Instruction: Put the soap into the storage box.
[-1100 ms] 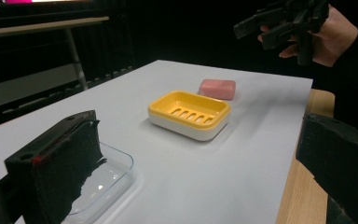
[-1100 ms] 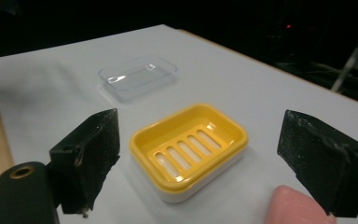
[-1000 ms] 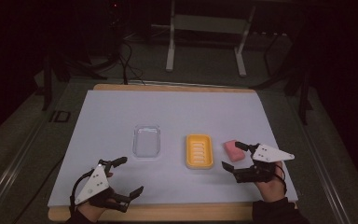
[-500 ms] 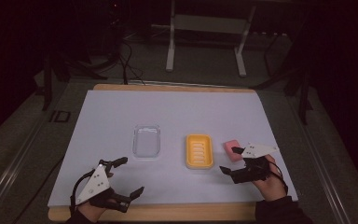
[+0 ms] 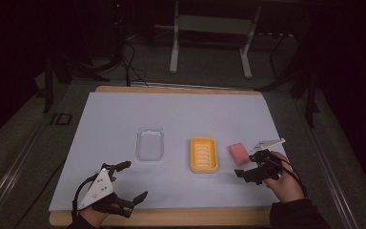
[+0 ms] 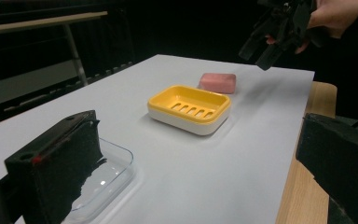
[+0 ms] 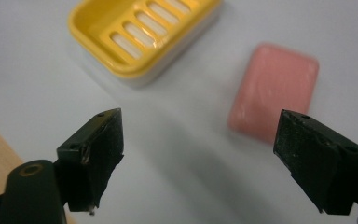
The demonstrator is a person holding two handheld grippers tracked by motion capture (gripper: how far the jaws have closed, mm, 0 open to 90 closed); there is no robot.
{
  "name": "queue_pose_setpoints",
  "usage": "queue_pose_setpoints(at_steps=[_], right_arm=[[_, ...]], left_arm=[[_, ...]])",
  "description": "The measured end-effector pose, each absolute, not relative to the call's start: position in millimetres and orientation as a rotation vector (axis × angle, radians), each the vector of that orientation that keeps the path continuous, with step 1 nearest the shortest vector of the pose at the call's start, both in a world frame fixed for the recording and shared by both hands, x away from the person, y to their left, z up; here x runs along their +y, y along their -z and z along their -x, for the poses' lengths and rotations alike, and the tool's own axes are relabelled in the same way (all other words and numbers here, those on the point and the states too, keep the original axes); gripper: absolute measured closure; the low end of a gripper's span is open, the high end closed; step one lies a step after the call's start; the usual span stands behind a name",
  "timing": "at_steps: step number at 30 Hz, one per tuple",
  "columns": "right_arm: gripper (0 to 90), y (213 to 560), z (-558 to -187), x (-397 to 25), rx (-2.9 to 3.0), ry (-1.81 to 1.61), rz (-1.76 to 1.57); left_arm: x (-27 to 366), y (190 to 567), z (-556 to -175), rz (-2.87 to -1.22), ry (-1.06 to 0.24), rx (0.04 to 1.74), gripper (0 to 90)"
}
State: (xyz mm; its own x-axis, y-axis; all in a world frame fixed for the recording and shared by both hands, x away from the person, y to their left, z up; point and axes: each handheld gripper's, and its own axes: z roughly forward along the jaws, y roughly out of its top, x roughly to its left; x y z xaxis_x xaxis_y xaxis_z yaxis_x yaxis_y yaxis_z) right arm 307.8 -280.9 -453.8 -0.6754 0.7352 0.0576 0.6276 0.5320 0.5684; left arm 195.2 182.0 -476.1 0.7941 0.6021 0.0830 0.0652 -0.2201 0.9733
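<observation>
Right gripper hovers with jaws spread just short of the soap, which lies flat on the tabletop, off-centre toward one jaw, long axis running away from the person. Left gripper, also spread, is well apart at the near edge. Count: one soap, one yellow dish beside it, one clear lid farther left.

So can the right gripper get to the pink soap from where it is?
Probably yes. The right gripper hangs open just beside the pink soap, with bare table between them. The yellow soap dish sits off to the other side, out of the way.
</observation>
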Motion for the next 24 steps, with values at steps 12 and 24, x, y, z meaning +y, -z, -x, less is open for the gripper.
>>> queue_pose_setpoints(at_steps=[12, 24], right_arm=[[14.5, 459.5, -308.9, -278.1, 2.696, -0.505, -1.437], [20.0, 462.3, -313.9, -280.9, 2.700, -0.181, -1.655]], left_arm=[[181.3, 476.0, -194.3, -1.741, -0.549, 0.521, 0.6], [179.4, 476.5, -193.4, -1.754, -0.550, 0.514, 0.6]])
